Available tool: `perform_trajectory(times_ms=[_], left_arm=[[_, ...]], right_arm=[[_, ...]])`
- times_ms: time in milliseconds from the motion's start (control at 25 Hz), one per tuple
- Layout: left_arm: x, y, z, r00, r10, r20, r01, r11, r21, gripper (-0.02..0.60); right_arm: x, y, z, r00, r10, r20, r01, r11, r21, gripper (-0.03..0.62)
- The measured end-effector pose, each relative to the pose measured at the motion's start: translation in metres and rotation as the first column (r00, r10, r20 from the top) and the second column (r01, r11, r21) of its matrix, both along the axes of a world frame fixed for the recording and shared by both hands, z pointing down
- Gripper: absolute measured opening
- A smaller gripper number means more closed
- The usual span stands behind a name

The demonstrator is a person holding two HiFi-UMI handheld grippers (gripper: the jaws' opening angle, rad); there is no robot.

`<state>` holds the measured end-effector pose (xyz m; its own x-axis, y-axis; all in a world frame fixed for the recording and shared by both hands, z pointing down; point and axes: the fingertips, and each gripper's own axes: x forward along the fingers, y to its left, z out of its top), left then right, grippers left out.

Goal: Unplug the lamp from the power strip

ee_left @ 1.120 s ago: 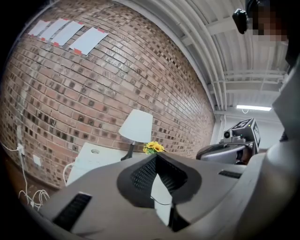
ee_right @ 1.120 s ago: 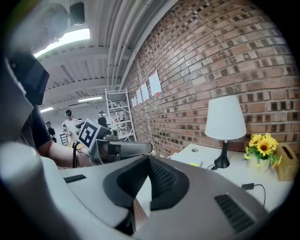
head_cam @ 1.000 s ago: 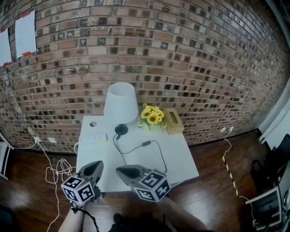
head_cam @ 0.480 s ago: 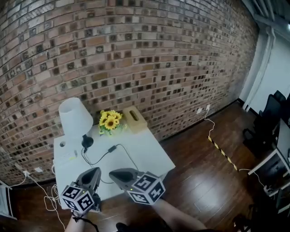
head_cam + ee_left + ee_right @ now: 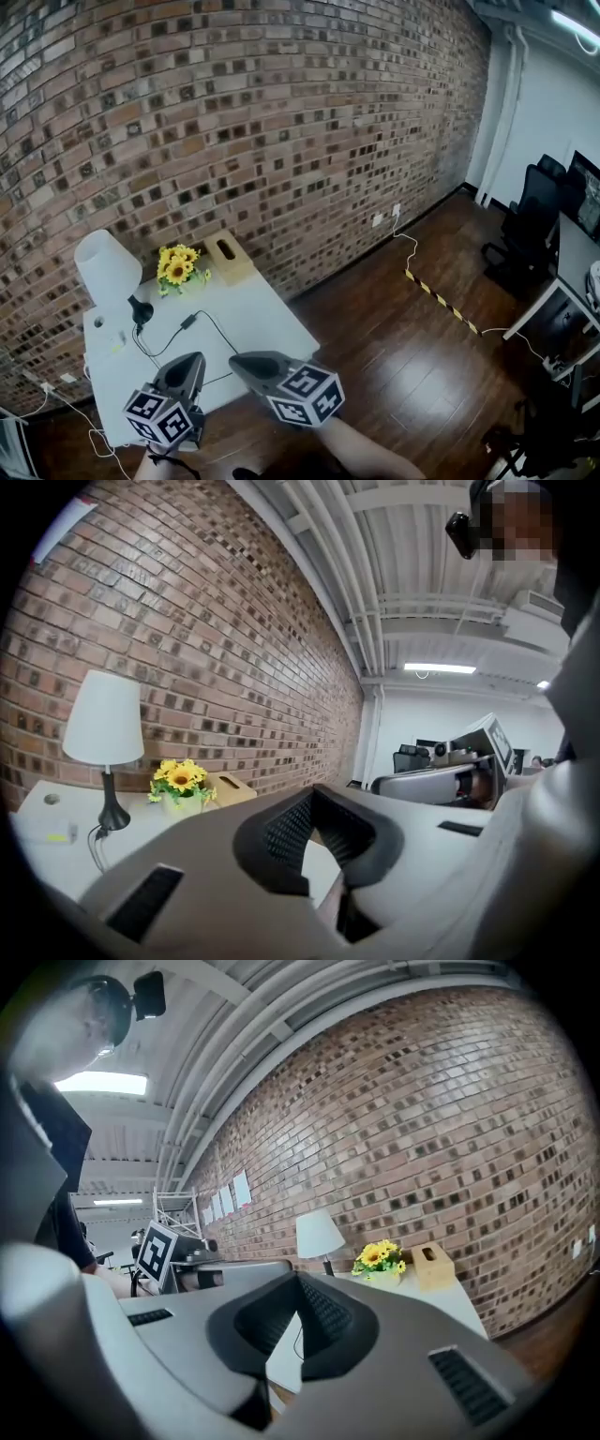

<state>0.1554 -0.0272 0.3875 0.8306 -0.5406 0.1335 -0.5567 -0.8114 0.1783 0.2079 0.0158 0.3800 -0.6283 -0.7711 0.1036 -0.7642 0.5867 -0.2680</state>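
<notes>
Nearest, at the bottom of the head view, left of centre: left tongs (image 5: 190,360), shut tip to tip, gripping nothing. Just right of them: right tongs (image 5: 240,360), also shut and empty, marker cube toward the lower edge. Same in each gripper view: dark pads meeting at the tips, only counter showing through the gap below. Both held over the near edge of the white counter (image 5: 258,314), touching nothing on it.

Farther up, in the left half of the frame: black cord (image 5: 187,322) looping across the counter top, a small inline block partway along, running to the lamp (image 5: 109,266). Stands upright at the counter's far left corner, white shade, thin black stem and round foot, well apart from both tongs. Below the foot in the frame, near the counter's left edge: white strip (image 5: 111,344), too small to tell whether the plug sits in it.

Right of the lamp, along the back edge: yellow flowers (image 5: 178,266), then a tan box (image 5: 228,249), both close to the brick wall (image 5: 300,131) filling the upper frame. At right: dark wood floor (image 5: 384,337), striped tape (image 5: 441,302), black chairs (image 5: 530,216) at the far right edge.
</notes>
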Motion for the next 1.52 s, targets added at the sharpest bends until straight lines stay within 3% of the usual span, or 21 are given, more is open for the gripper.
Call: perform_trajectory(times_ms=[160,360,560,680,760,1080,1520], left_arm=[[0.029,0.017,-0.019,0.999,0.029,-0.025,-0.028,0.998,0.065,0.009],[0.051,0.033,-0.039,0.999,0.035,0.022,-0.038,0.989,0.145,0.009],[0.059,0.038,-0.043,1.0,0.021,0.021,-0.024,0.99,0.14,0.009],[0.058,0.039,-0.05,0.998,0.014,-0.054,-0.01,0.997,0.08,0.009],[0.054,0.039,-0.052,0.997,0.003,-0.08,0.002,0.998,0.058,0.009],[0.027,0.038,-0.065,0.996,-0.007,-0.088,0.016,0.994,0.106,0.009],[-0.065,0.033,-0.069,0.99,-0.03,-0.141,0.038,0.998,0.05,0.009]], right_arm=[[0.026,0.015,-0.008,1.0,0.007,0.008,-0.007,0.999,0.036,-0.002],[0.041,0.028,-0.02,0.999,-0.008,0.052,0.004,0.997,0.074,-0.002],[0.046,0.035,-0.032,0.991,-0.045,0.124,0.033,0.995,0.095,-0.002],[0.045,0.037,-0.041,0.989,-0.065,0.136,0.05,0.992,0.112,-0.003],[0.043,0.038,-0.043,0.988,-0.072,0.137,0.057,0.992,0.116,-0.003],[0.022,0.035,-0.057,0.988,-0.068,0.139,0.05,0.99,0.132,-0.003],[-0.067,0.038,-0.066,0.99,-0.09,0.109,0.077,0.99,0.121,-0.005]])
